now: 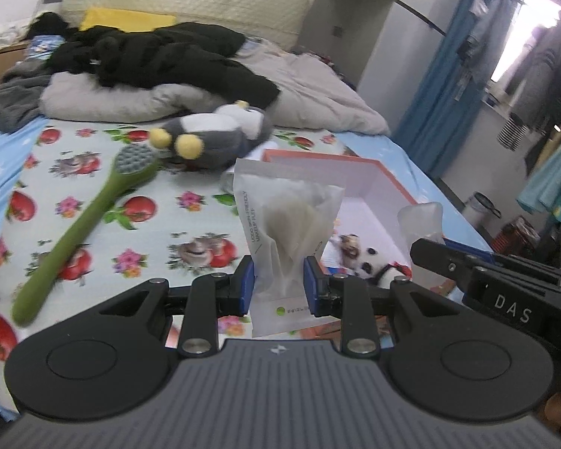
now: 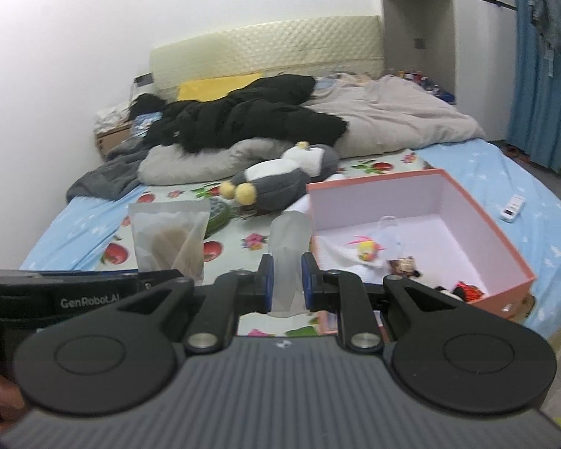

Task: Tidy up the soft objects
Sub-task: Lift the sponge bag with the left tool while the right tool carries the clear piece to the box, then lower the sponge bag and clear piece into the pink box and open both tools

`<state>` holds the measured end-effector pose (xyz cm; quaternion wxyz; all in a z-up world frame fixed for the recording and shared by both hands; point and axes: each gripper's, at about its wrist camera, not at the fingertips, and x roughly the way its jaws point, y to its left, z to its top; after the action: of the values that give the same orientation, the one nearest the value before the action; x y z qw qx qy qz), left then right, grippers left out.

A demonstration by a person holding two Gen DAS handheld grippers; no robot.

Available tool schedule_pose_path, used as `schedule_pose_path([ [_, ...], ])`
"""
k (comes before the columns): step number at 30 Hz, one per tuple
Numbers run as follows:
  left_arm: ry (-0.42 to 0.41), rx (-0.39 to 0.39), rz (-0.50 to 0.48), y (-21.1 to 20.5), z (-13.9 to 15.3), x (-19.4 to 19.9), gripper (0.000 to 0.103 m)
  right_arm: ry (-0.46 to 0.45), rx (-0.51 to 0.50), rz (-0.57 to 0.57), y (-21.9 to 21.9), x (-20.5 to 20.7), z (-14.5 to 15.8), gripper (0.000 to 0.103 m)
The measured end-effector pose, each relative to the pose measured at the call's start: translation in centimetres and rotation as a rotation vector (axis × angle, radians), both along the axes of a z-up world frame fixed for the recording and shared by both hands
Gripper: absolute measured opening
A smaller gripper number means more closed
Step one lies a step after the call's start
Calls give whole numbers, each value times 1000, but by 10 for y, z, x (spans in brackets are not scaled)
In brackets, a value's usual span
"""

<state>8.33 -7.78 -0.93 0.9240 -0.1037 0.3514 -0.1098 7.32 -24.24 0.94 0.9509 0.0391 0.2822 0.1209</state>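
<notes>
Bed (image 2: pixel 505 172) with fruit-print sheet; pink box (image 2: pixel 478 220) sits open on it. Our left gripper (image 1: pixel 279 284) pinches a puff pouch (image 1: pixel 288 224) upright, right gripper (image 2: pixel 283 280) clamps a translucent packet (image 2: pixel 290 247), probably plastic, both beside the box.

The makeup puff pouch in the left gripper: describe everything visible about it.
The makeup puff pouch is a frosted, translucent flat bag with pale wedge-shaped puffs showing through, vertical "MAKEUP PUFF" print on one edge and a green dot near the bottom. It stands upright, held above the floral sheet, pinched low down between the blue pads of the left gripper.
</notes>
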Motion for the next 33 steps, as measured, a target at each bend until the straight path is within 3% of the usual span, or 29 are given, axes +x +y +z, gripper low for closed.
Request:
schedule_pose_path([
  [9,9,-31,-127,-56,-3,20,32,14,-12,-140,-54,-8,-1,19],
  [16,43,-46,-171,-85,-11,48,32,63,-5,-208,-82,-3,-11,20],
  [24,85,-37,-209,-109,-22,104,32,116,21,-227,-98,34,-25,20],
  [33,175,-10,-257,-143,-61,188,32,186,30,-223,-116,93,-48,20],
])
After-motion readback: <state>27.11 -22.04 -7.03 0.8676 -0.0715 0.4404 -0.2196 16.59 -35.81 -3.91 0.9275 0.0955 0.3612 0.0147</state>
